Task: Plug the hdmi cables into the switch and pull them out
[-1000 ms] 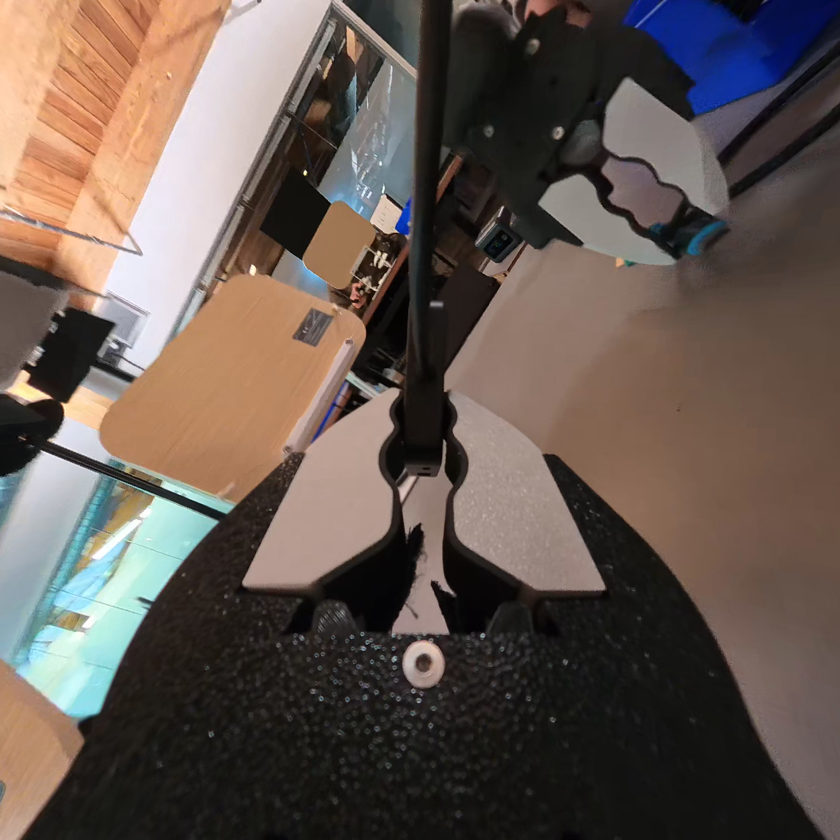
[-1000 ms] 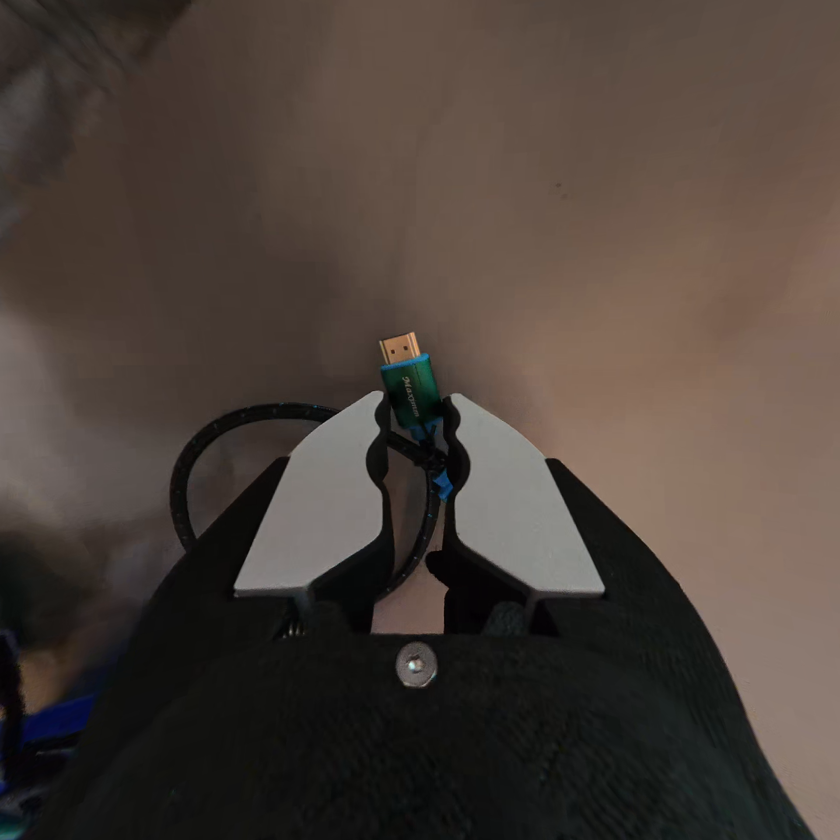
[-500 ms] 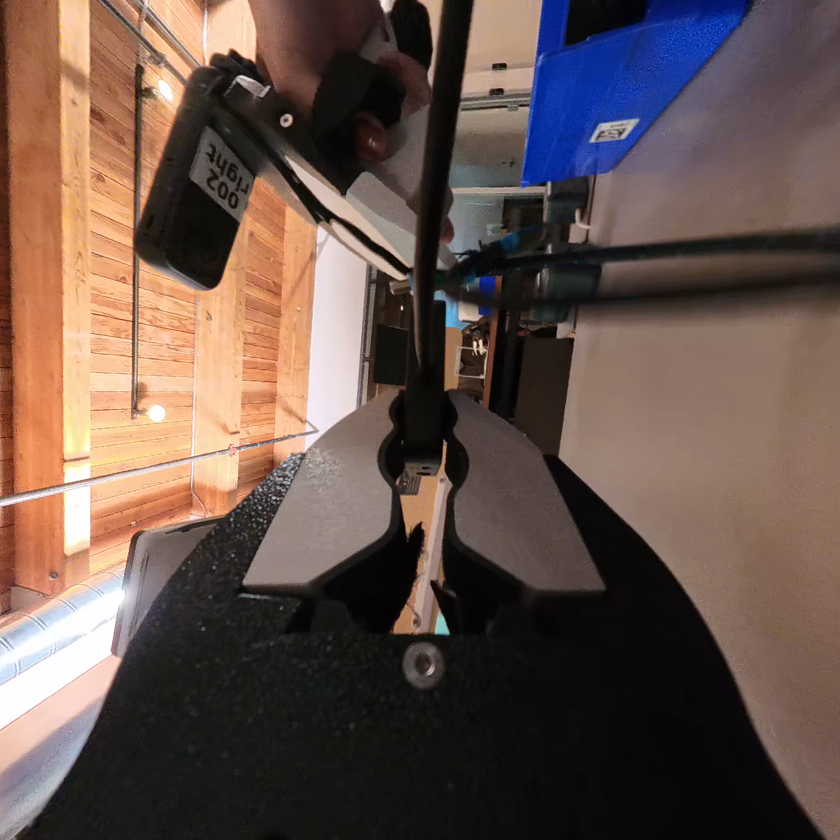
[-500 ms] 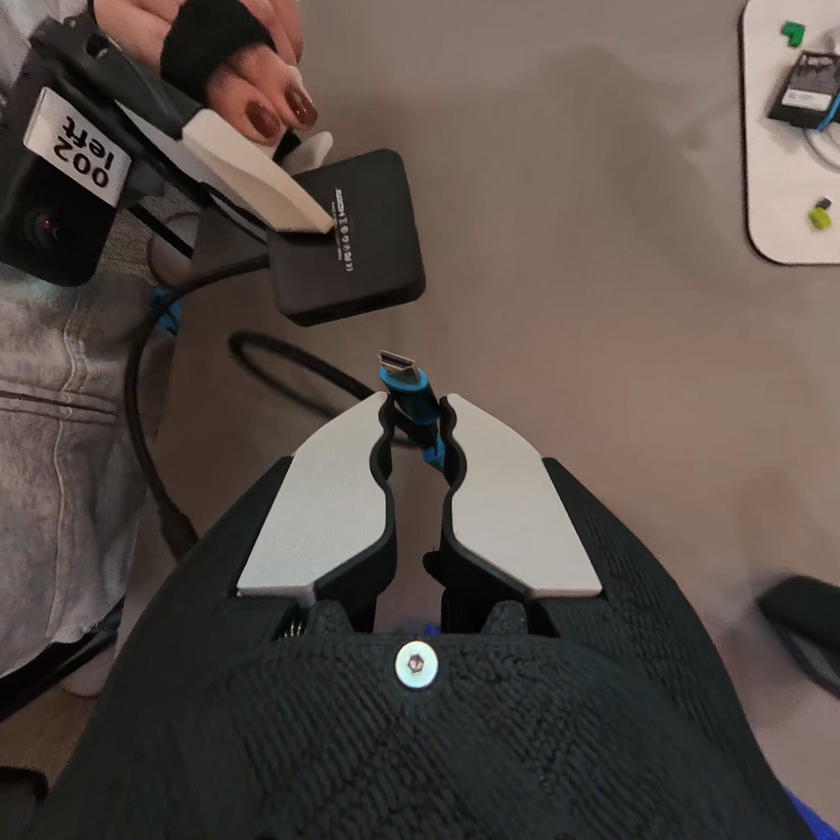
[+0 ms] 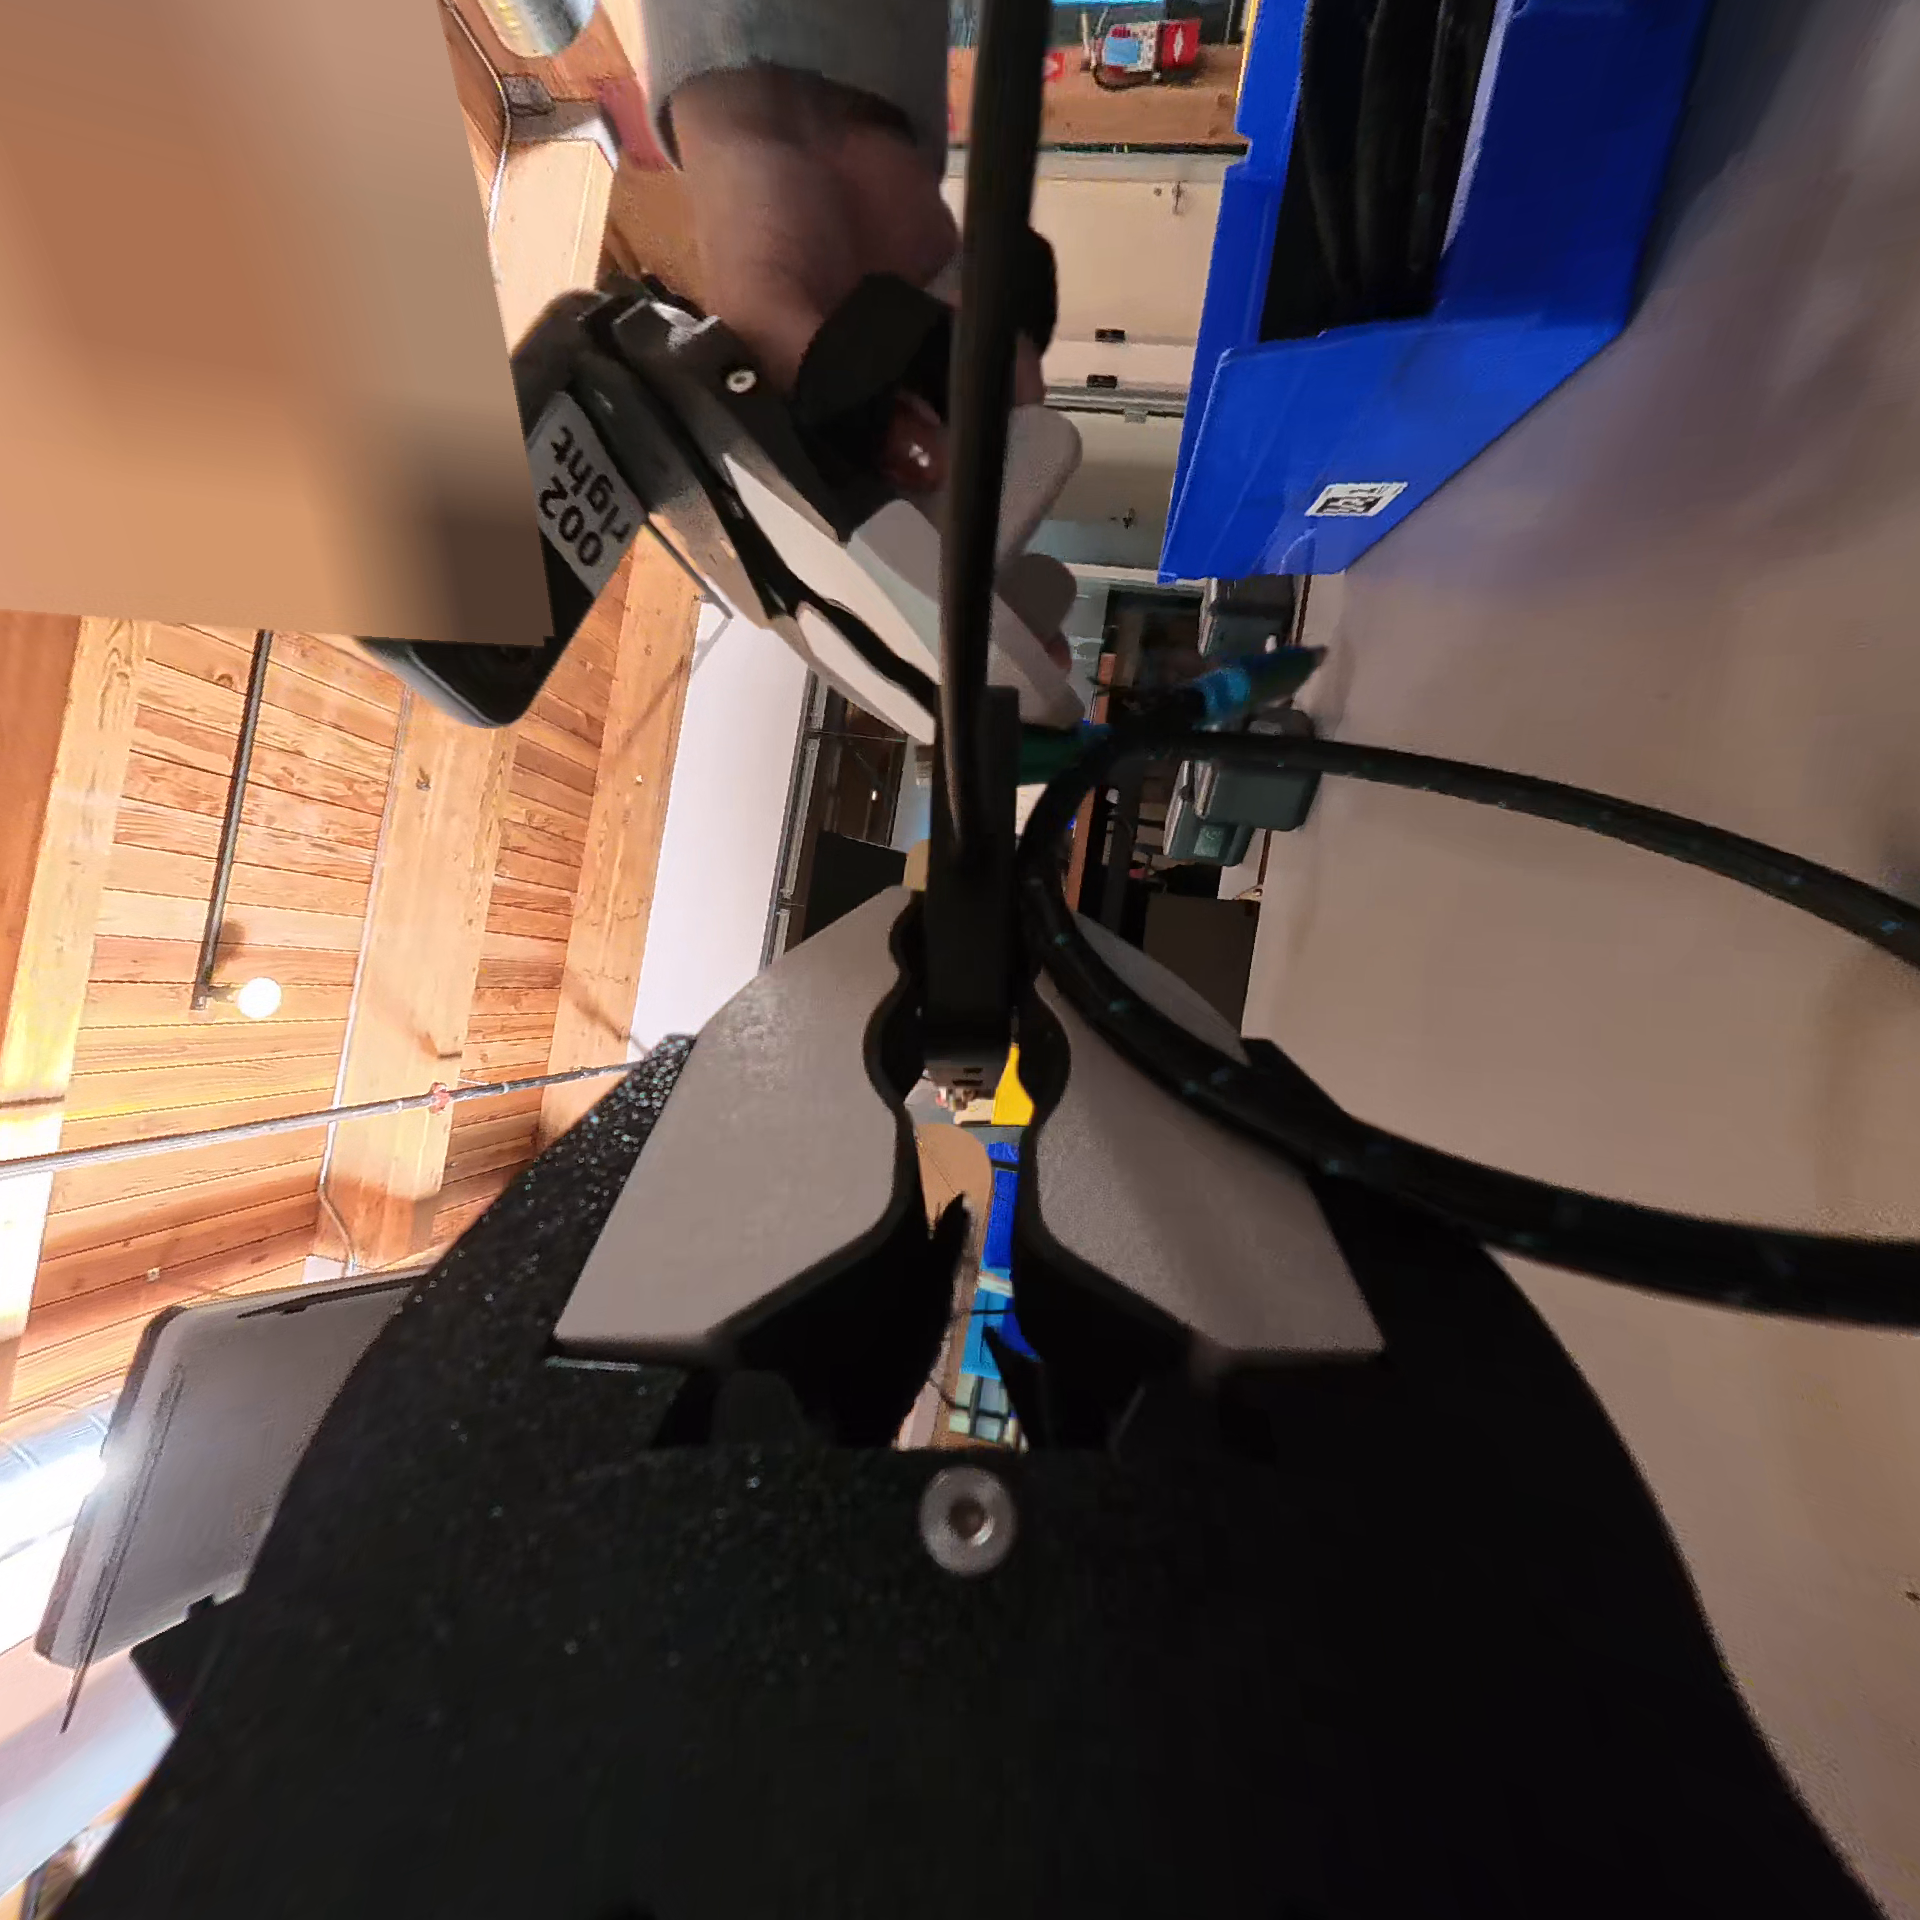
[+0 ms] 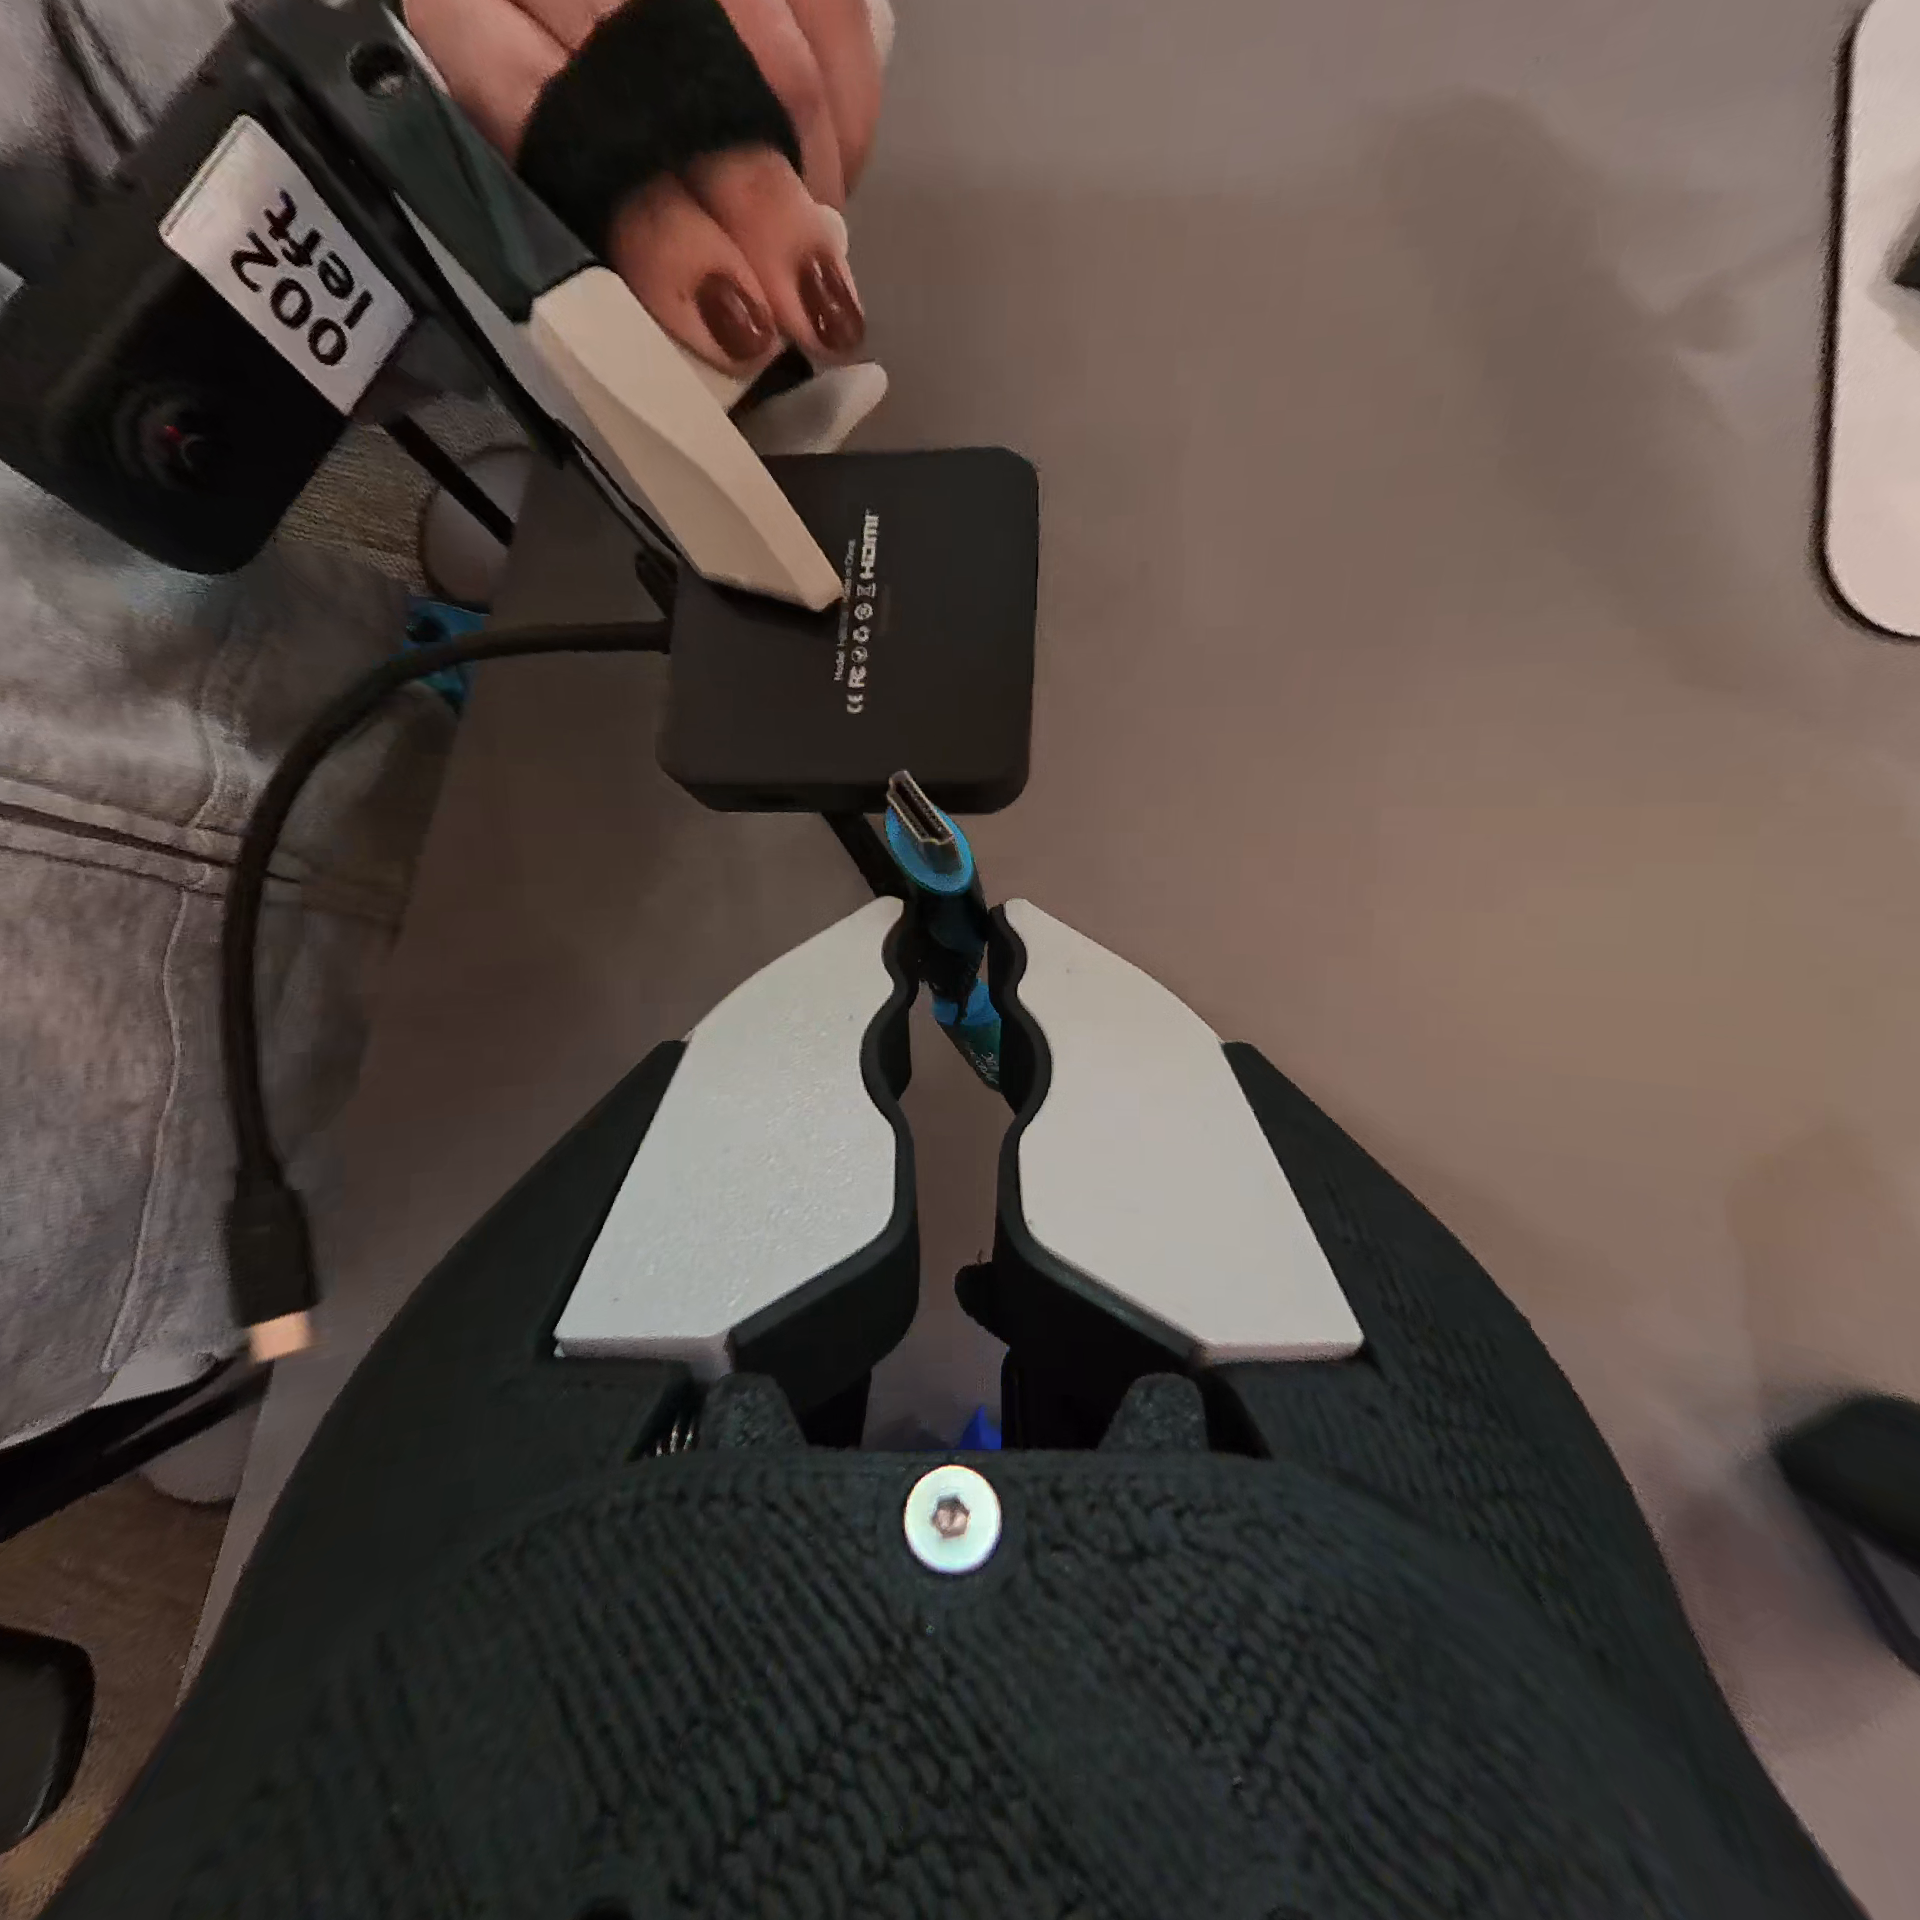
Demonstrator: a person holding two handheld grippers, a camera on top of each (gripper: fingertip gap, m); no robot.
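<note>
Left gripper (image 6: 821, 597) fingers clamp one black adapter box (image 6: 883, 665); right gripper (image 6: 951, 914) fingers pinch one blue plug (image 6: 930, 847), tip at the box's edge.

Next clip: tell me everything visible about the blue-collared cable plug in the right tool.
The plug has a flat silver metal tip with an open mouth, a bright blue collar and a darker teal body. A black braided cable trails from it. The right tool is shut on the body, its pads pressing both sides. The plug tilts up and left, its tip just short of the black adapter box's lower edge.
</note>
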